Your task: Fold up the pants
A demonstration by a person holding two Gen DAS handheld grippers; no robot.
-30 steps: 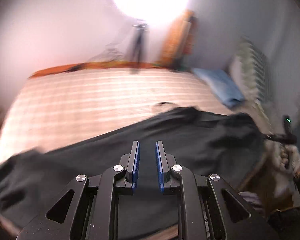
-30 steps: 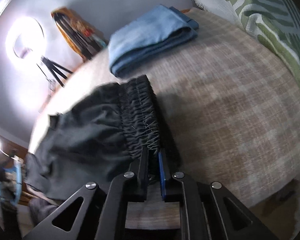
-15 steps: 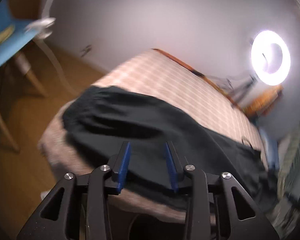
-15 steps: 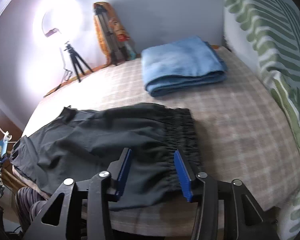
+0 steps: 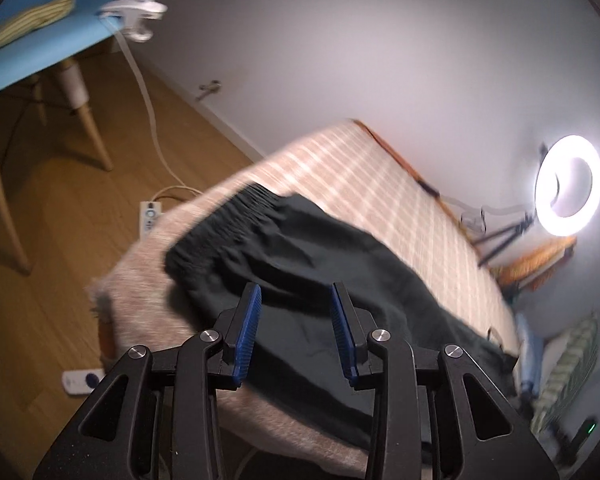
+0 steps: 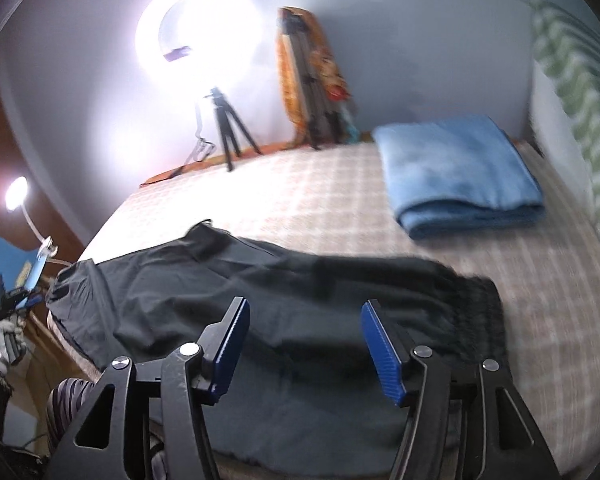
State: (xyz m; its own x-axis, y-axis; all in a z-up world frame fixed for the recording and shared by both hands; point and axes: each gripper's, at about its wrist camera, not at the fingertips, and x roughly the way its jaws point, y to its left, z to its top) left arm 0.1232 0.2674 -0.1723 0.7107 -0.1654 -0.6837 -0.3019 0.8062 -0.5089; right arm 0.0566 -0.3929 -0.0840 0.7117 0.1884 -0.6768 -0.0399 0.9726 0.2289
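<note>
Both grippers' jaws now spread, pants (image 6: 260, 300) released.

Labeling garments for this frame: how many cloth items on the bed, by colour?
Black: 1, the pants, spread flat
Blue: 1, the folded cloth, apart from the pants
Total: 2
Both tools, left and right, are open and hold nothing.
</note>
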